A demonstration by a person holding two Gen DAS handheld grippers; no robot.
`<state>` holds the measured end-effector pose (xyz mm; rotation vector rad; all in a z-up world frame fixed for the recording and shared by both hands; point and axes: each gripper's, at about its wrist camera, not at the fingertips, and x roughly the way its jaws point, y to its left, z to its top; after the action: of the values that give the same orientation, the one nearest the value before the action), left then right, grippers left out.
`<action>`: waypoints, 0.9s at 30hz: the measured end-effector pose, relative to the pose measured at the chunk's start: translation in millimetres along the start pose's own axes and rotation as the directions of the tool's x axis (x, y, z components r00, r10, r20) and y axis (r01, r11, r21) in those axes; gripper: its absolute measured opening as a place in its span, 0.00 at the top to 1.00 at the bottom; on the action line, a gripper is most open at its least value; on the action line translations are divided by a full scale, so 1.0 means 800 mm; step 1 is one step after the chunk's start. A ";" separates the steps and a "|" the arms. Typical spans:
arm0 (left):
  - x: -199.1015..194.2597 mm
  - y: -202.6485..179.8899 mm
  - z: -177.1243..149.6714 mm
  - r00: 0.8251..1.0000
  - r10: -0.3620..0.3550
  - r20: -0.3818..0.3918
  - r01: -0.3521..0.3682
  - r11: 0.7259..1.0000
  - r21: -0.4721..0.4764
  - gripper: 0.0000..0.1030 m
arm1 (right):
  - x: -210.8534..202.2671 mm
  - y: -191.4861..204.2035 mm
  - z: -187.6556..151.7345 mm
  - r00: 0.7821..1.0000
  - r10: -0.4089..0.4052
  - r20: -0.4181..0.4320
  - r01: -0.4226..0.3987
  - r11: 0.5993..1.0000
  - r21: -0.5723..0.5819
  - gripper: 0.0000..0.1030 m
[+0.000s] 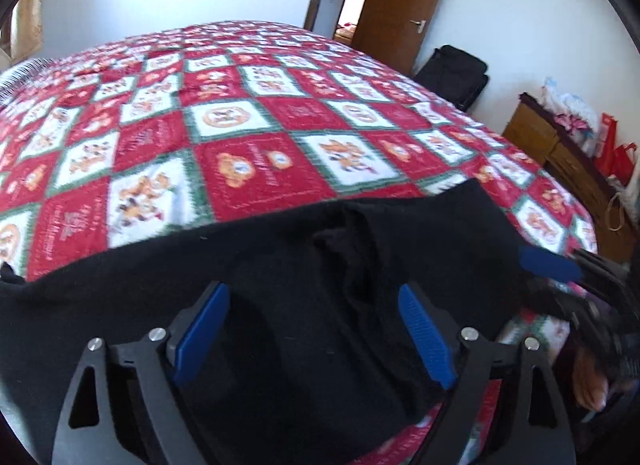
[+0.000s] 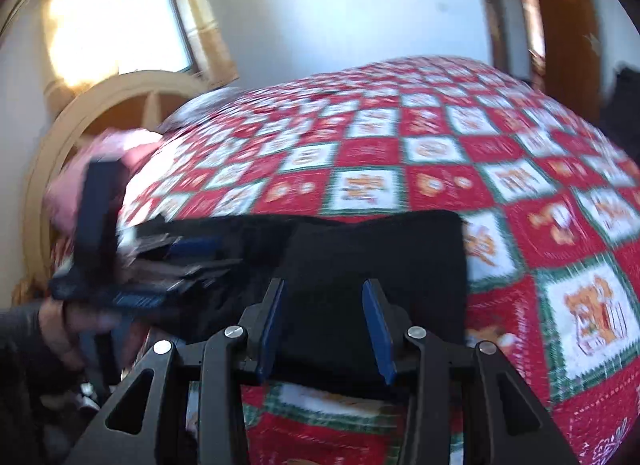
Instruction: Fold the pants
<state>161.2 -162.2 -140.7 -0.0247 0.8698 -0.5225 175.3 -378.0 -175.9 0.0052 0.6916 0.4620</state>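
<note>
Black pants (image 1: 304,265) lying flat on the near edge of a bed, over a red, white and green patchwork quilt (image 1: 256,137); seen from the right wrist view (image 2: 380,257) as a folded, roughly rectangular block with a straight right edge and a squared far right corner.

Left hand-held gripper (image 1: 314,335) over the pants, jaws spread wide, blue pads (image 1: 202,339) well apart with only black cloth lying below and between them, nothing pinched. In the right wrist view, seen blurred at the left (image 2: 132,265), carried by a hand (image 2: 64,329) in a dark sleeve.

Right hand-held gripper (image 2: 326,325) above the near part of the pants, jaws partly spread, blue pads (image 2: 378,329) clear of the cloth on both sides, nothing gripped. In the left wrist view, visible only as a blue pad and dark frame at the right edge (image 1: 560,269), just beside the right end of the pants.

Containers: red gift bags (image 1: 614,153) standing on a wooden dresser (image 1: 560,153) to the far right of the bed, contents not visible; a black bag or case (image 1: 456,73) against the wall near an open wooden door (image 1: 404,5), shut, contents hidden. Paper-handled bag (image 1: 618,211) lower on the dresser side, too blurred to tell what it holds.

Bright window (image 2: 120,21) and a curved wooden headboard (image 2: 80,113) at the far left.
</note>
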 end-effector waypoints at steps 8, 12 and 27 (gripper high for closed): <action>-0.001 0.017 0.000 1.000 0.001 0.013 -0.001 1.000 -0.008 0.12 | 0.049 0.068 -0.029 0.991 -0.104 -0.079 0.078 0.959 -0.274 0.60; 0.003 0.022 0.004 1.000 -0.010 0.021 0.010 1.000 -0.027 0.10 | 0.057 0.056 -0.026 0.988 -0.137 -0.073 0.116 0.964 -0.238 0.78; -0.006 0.006 0.000 0.991 -0.137 -0.004 0.136 0.989 -0.053 0.12 | 0.040 0.068 -0.044 0.992 -0.096 -0.087 0.060 0.938 -0.341 0.77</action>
<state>160.5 -156.2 -138.6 -0.1312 0.8932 -0.6279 152.8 -321.4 -214.4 -0.3717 0.7031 0.5024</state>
